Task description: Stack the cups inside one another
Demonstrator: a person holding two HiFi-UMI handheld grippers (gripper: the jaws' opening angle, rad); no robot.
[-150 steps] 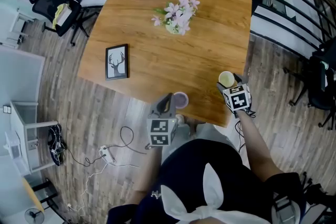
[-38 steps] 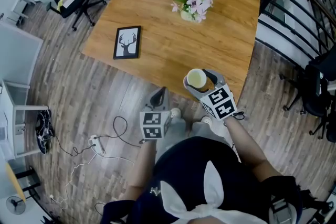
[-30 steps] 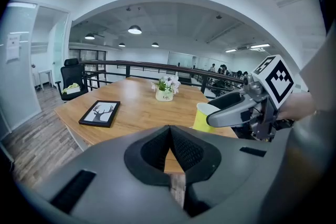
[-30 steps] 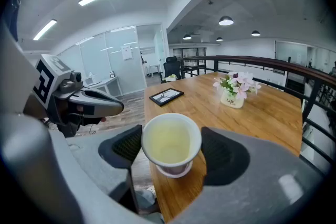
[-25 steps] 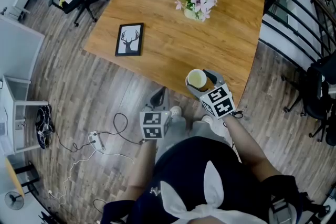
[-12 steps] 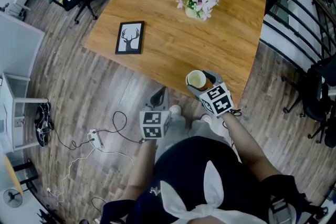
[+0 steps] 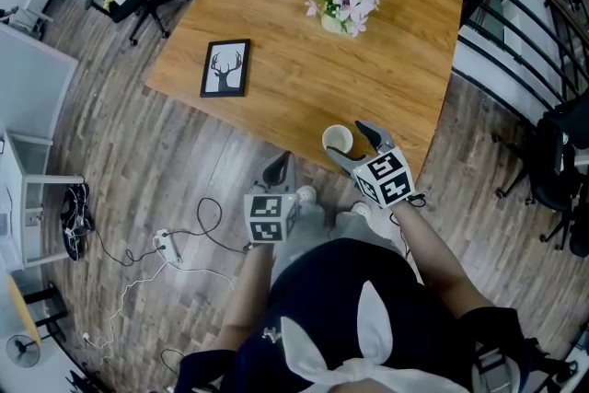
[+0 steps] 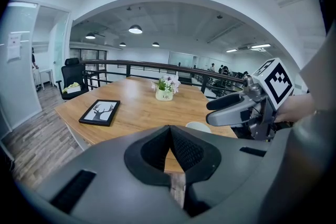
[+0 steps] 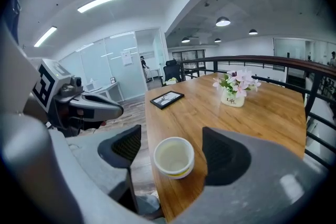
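Cup (image 9: 174, 157) stands upright near the front edge of the counter (image 7: 304, 74). It is straight ahead of the right hand-held gripper (image 7: 347, 143) and sits between its jaws, which gape wide with a gap on either side. The left hand-held gripper (image 8: 170, 135) is pinched closed on nothing. It hangs off the counter's edge, so the right one is clearly nearer. The cup is pale cream, mouth up and empty, with a yellow band low on its wall, perhaps a second cup nested there.
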